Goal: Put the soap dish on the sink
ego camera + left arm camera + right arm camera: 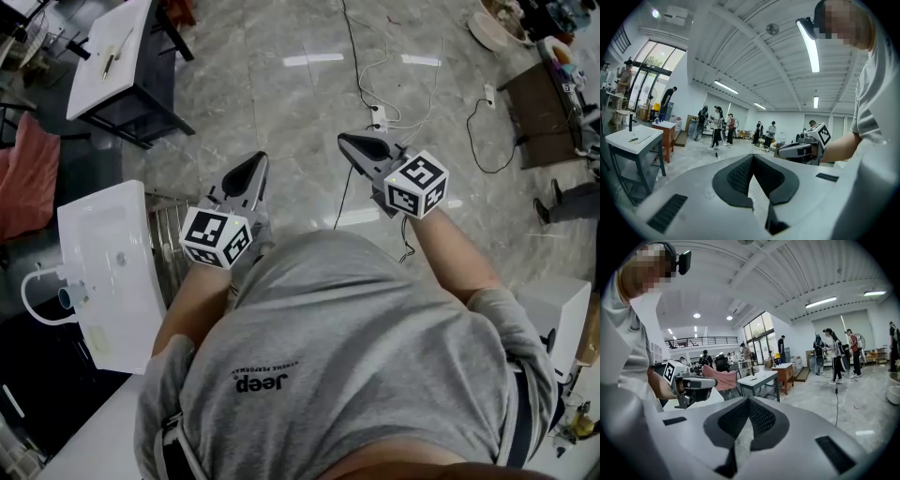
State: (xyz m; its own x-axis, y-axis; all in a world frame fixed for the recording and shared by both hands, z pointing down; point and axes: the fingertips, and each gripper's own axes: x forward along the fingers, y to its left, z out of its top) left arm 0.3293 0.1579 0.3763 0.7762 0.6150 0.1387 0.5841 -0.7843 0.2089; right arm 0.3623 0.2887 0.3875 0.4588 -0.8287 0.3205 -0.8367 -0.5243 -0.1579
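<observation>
So both are doing nothing much right now: the left hand-held gripper [255, 161] has its jaws pressed together with nothing between them, and the right hand-held gripper [349, 141] is the same, tips touching, nothing pinched. The person holds them side by side at waist height, pointing out over the floor. Down and off to the left of the left one sits the white sink [89, 225], with a looped hose [37, 298] at its far side. I honestly can't pick out the soap dish for sure. There's a pale flat patch [98, 345] on the end of the sink nearest the person that might be it, but it's too small to call. So as I read it, this fits two stages: either the dish is somewhere out of sight waiting to be picked up, or it's already sitting on the sink and they've let go. I wouldn't guess the next move beyond that. As for containers, the sink bowl shows just a small drain spot. A second sink [117, 37], further ahead-left on a dark stand, has a thin stick-like thing [111, 58] lying on top. Way beyond the right one there's a round pale bowl [489, 30] on the floor, contents unreadable.
</observation>
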